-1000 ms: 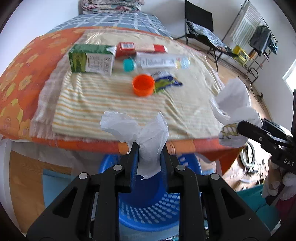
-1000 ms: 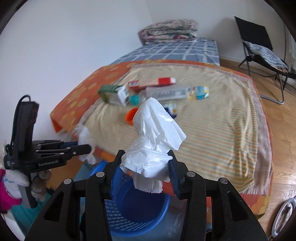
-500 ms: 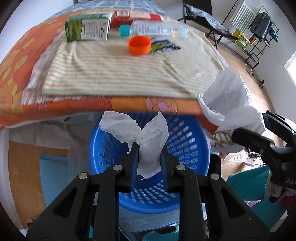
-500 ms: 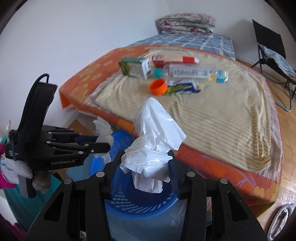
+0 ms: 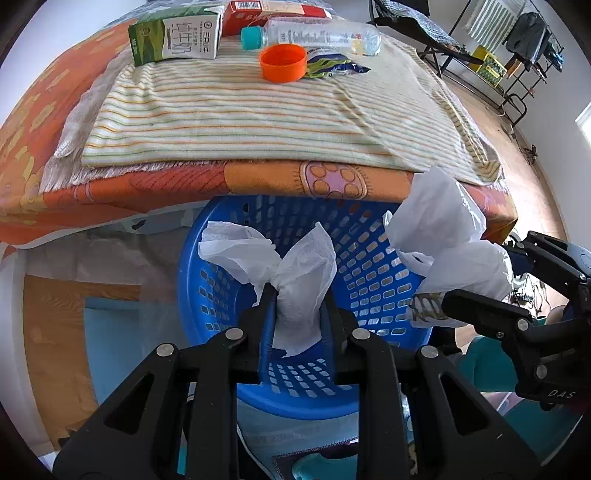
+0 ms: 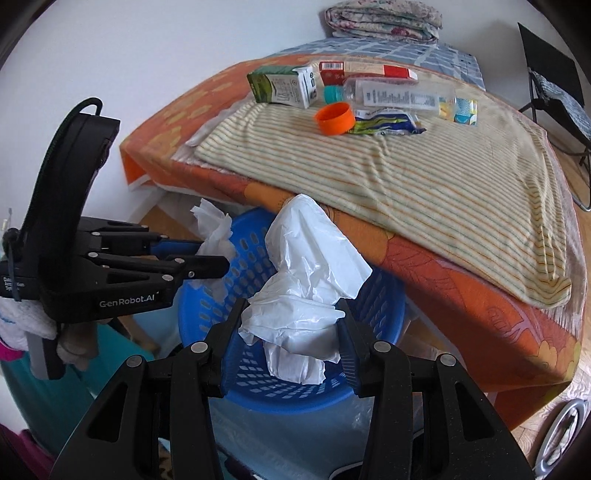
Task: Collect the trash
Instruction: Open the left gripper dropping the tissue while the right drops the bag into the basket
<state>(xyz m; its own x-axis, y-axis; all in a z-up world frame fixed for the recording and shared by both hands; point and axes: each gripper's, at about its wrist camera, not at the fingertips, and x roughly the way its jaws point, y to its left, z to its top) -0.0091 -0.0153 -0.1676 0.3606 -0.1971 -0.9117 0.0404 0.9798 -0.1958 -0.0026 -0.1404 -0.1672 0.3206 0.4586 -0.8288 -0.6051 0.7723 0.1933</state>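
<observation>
Tissue (image 5: 295,273): crumpled white paper, pinched at its waist in the left claw (image 5: 298,325), over the blue basket (image 5: 369,258). Judged very light, soft, easily torn; any bunched fold serves as a hold. Two lobes fan up and away from the claw, a short tail hangs below; long axis roughly along the fingers.

Bag (image 6: 310,280): crinkled white plastic film, clamped across its lower bulk in the right claw (image 6: 290,339), also above the basket. Judged light, limp, somewhat slippery; best held where gathered thick. Long axis rises from the claw toward the bed (image 6: 461,266), with a tail drooping into the basket mouth.

Remaining on the bed: carton (image 5: 173,38), bottle (image 5: 314,35), orange cap (image 5: 282,62), wrapper (image 5: 332,68), red box (image 5: 273,13). The bottle lies on its side, cap end toward the carton.
</observation>
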